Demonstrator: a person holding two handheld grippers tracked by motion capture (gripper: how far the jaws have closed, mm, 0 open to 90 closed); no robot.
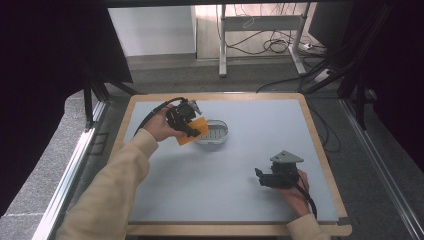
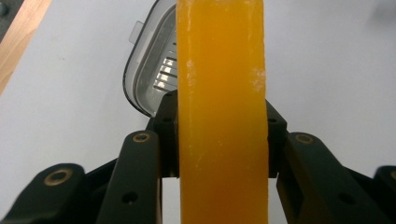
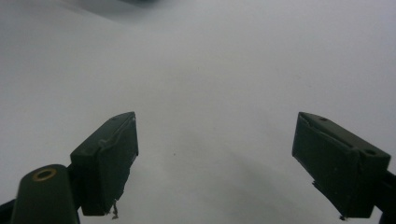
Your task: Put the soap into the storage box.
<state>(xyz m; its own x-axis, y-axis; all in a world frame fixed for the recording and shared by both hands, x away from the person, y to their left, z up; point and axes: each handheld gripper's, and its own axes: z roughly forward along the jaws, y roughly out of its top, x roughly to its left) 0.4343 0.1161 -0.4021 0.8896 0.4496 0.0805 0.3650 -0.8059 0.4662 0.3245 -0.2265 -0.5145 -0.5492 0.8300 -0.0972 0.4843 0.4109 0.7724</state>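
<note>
My left gripper (image 2: 219, 140) clamps one orange bar (image 2: 219, 93); its own view reveals the one dish's (image 2: 149, 70) ribbed inside. My right gripper (image 3: 215, 163) gapes empty.

Cream sleeves (image 1: 117, 180), black brass-screwed jaws

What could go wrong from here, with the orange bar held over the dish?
The left gripper pinches the orange bar by its narrow faces, so it might pivot or slip. The bar hangs at the soap dish rim; lowered off-centre, it may tip the light dish. The right gripper sits open, not steadying it.
</note>
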